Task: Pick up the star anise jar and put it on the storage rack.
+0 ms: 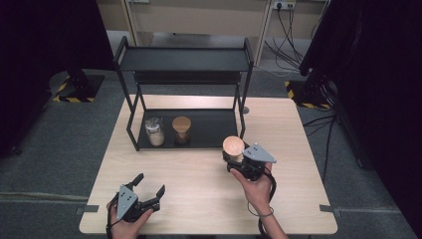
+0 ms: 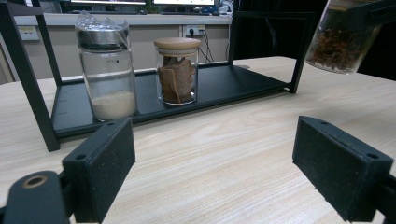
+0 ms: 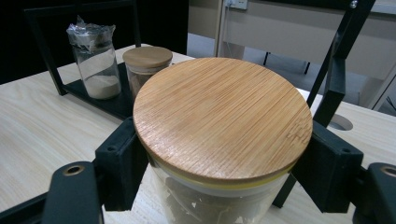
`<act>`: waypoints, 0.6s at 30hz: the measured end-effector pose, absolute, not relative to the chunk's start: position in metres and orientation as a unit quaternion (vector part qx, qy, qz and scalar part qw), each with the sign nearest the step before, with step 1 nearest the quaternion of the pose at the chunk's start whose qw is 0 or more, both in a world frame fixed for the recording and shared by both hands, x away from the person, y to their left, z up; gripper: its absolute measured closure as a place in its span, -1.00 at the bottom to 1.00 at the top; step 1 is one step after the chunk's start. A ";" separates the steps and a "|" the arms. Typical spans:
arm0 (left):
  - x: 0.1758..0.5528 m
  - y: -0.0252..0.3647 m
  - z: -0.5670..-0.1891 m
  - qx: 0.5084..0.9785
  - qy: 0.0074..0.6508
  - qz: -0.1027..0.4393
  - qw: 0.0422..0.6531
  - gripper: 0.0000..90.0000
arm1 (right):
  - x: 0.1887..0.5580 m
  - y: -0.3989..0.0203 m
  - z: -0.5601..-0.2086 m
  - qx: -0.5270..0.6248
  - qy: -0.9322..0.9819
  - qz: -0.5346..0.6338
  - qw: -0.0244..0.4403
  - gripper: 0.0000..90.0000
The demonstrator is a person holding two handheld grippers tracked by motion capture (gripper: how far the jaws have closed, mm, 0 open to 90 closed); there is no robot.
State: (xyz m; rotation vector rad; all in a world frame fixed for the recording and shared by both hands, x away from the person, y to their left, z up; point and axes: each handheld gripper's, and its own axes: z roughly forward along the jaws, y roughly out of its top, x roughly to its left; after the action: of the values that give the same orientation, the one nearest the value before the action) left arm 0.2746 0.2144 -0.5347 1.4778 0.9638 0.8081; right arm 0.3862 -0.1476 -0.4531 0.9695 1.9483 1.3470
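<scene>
My right gripper [image 1: 237, 158] is shut on a glass jar with a round bamboo lid [image 1: 233, 146], held above the table just in front of the rack's right front leg. In the right gripper view the lid [image 3: 223, 116] sits between the two black pads [image 3: 122, 158], which press on the glass below it. The held jar [image 2: 343, 39] hangs at the upper right of the left gripper view, with brown contents. My left gripper [image 1: 149, 185] rests open near the table's front left; its pads [image 2: 100, 170] have nothing between them.
A black two-tier metal rack [image 1: 184, 59] stands at the back of the wooden table [image 1: 199, 199]. On its lower shelf [image 2: 224, 86] stand a plastic-covered jar with pale powder [image 1: 155, 132] and a bamboo-lidded jar with brown contents [image 1: 181, 129]. Cables lie on the floor at the right.
</scene>
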 end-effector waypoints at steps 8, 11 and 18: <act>0.275 0.214 -0.535 0.628 0.410 0.343 0.565 -0.72 | 0.395 -0.139 -0.451 0.362 0.731 0.502 0.286 -0.43; 0.275 0.214 -0.535 0.628 0.409 0.343 0.566 -0.72 | 0.397 -0.136 -0.450 0.363 0.731 0.502 0.286 -0.43; 0.275 0.214 -0.535 0.628 0.409 0.343 0.566 -0.72 | 0.403 -0.130 -0.449 0.362 0.733 0.501 0.286 -0.43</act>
State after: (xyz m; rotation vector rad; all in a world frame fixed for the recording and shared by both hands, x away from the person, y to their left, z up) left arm 0.2746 0.2145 -0.5347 1.4772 0.9618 0.8066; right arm 0.4030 -0.1302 -0.4492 0.9682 1.9591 1.3382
